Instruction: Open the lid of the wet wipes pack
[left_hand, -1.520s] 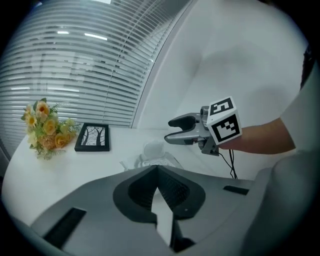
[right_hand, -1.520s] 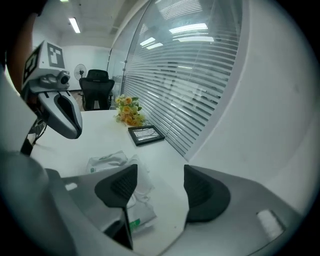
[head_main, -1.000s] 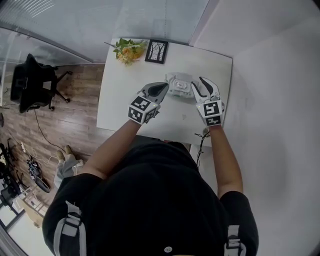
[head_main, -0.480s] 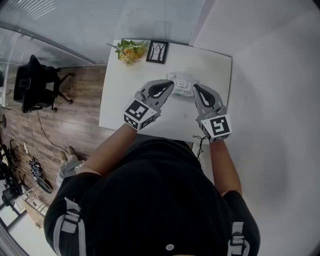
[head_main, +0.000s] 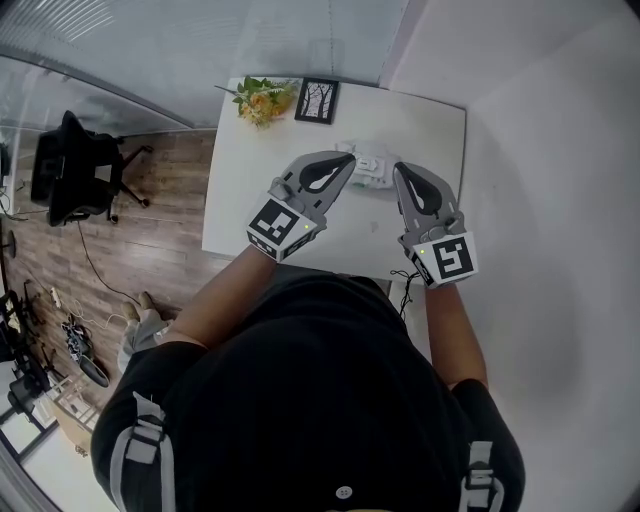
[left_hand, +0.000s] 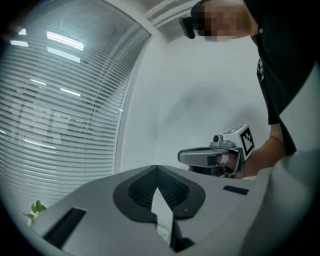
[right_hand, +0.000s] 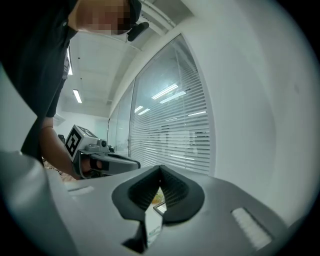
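The white wet wipes pack (head_main: 367, 166) lies on the white table (head_main: 250, 200), partly hidden behind both gripper tips. My left gripper (head_main: 349, 160) hangs above the pack's left side, jaws shut and empty. My right gripper (head_main: 398, 170) hangs above its right side, also shut on nothing. In the left gripper view the closed left gripper (left_hand: 157, 168) points about level, with the right gripper (left_hand: 181, 156) across from it. The right gripper view shows the closed right gripper (right_hand: 160, 167) facing the left gripper (right_hand: 136, 164). Whether the lid is up cannot be told.
A bunch of flowers (head_main: 262, 100) and a small picture frame (head_main: 317, 102) stand at the table's far edge. A cable (head_main: 405, 290) hangs at the near edge. An office chair (head_main: 70, 165) stands on the wood floor to the left. A white wall runs along the right.
Both grippers have lifted up off the pack toward the camera. The right gripper's jaws, apart a second ago, are now closed. The pack stays on the table.
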